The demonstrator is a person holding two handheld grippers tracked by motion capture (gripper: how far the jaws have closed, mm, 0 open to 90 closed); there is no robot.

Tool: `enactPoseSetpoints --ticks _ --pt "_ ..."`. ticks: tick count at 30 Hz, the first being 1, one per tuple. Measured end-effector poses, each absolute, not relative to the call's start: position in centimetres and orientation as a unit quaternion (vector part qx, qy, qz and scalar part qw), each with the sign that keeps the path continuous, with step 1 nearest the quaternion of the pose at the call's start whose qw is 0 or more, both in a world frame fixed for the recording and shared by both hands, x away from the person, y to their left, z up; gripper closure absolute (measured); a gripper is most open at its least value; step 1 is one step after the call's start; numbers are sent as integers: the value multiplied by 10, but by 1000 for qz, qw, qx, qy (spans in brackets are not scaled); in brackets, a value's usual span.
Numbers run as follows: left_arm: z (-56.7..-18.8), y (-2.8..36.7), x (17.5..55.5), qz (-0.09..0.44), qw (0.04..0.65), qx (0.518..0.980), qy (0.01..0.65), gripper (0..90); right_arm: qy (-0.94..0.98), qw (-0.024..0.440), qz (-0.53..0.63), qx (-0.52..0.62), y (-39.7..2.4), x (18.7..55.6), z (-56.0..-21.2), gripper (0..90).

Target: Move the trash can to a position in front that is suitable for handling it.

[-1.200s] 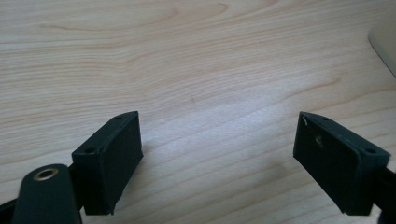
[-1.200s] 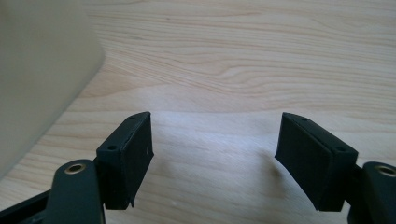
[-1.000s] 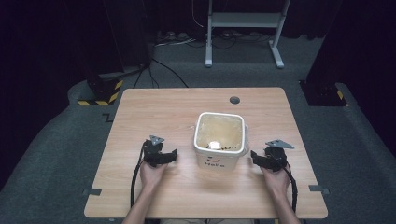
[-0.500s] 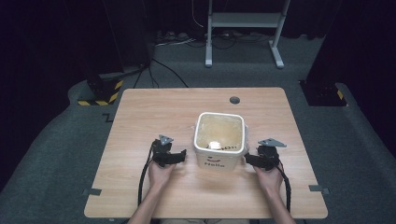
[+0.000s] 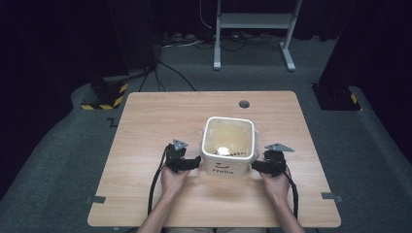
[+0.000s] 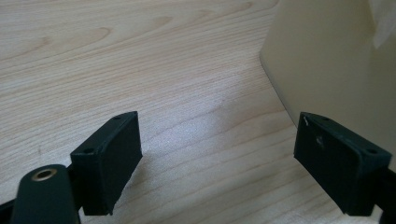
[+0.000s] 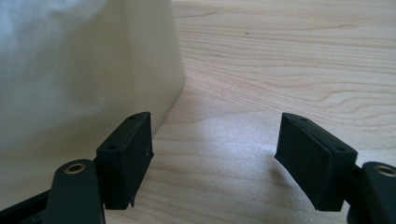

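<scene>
- The person's forearms come in over the near edge of the table (image 5: pixel 145 126), wrists low, each hand wrapped around a tool and pointed inward at the white bucket (image 5: pixel 228 165) between them.
- The bucket stands upright a little toward the near edge, roughly midway between the table's left and right edges; "Hello" is printed on its near wall, and a small pale object (image 5: pixel 222 151) lies inside, against that wall.
- The left tool (image 5: pixel 197 161) is held level and aims rightward at the bucket's left wall, tips just beside it; whether they touch I cannot tell from above.
- In the left gripper view the left tool's jaws stand wide apart over bare wood, nothing between them, with the bucket's cream wall (image 6: pixel 322 65) right behind the right-hand jaw.
- The right tool (image 5: pixel 253 165) mirrors it, pointing leftward at the bucket's right wall, with its grey plate on top.
- In the right gripper view its jaws are likewise spread with only table between them, and the bucket's wall (image 7: pixel 93 70) rises just behind the left-hand jaw.
- Against a second ago, both hands have closed in: then the tools sat clearly out from the bucket on either side; half a second ago they were nearer; now they flank it tightly.
- The bucket itself has not shifted.
</scene>
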State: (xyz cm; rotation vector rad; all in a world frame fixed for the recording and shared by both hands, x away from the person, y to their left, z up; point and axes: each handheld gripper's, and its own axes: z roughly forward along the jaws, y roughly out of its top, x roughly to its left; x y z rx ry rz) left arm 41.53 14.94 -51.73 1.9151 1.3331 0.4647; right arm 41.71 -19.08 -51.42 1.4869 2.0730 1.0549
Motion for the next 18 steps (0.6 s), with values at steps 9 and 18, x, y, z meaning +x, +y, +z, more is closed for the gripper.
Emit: enactPoseSetpoints --ticks 9,18 --pt "-515 146 415 180 376 748 516 153 737 190 375 530 -181 420 -510 283" --pt "-513 150 416 184 374 742 525 157 735 185 373 535 -172 424 -509 288"
